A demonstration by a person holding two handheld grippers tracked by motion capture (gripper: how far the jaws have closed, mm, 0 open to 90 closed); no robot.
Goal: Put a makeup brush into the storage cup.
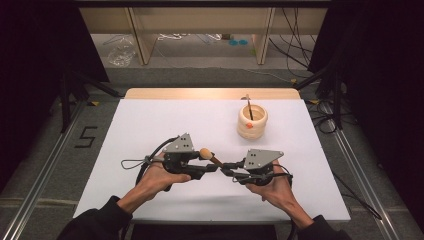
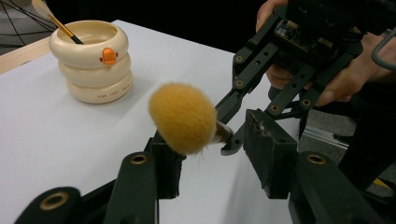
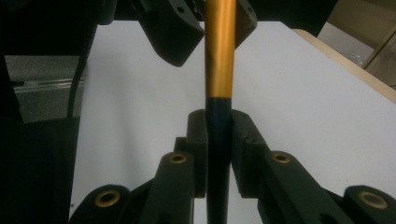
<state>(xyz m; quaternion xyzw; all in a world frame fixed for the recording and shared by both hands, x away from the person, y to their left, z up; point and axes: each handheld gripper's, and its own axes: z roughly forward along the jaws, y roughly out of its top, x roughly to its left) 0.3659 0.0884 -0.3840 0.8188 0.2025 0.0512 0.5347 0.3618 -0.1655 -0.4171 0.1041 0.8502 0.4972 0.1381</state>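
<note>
Brush handover over the front half of the desk (image 1: pixel 150 125), and this is the sketchy part.

The cream stacked-ring holder (image 1: pixel 252 122) sits toward the back right corner with one brush in it. The right gripper (image 1: pixel 227 168) has its jaws clamped on the dark handle of the makeup brush (image 2: pixel 184 116), while the left gripper (image 1: pixel 209 167) sits with jaws apart either side of it, not pinching yet. If those jaws close on the fluffy head instead of the gold ferrule, I reckon it'll squish or slip and drop once the right lets go.
</note>
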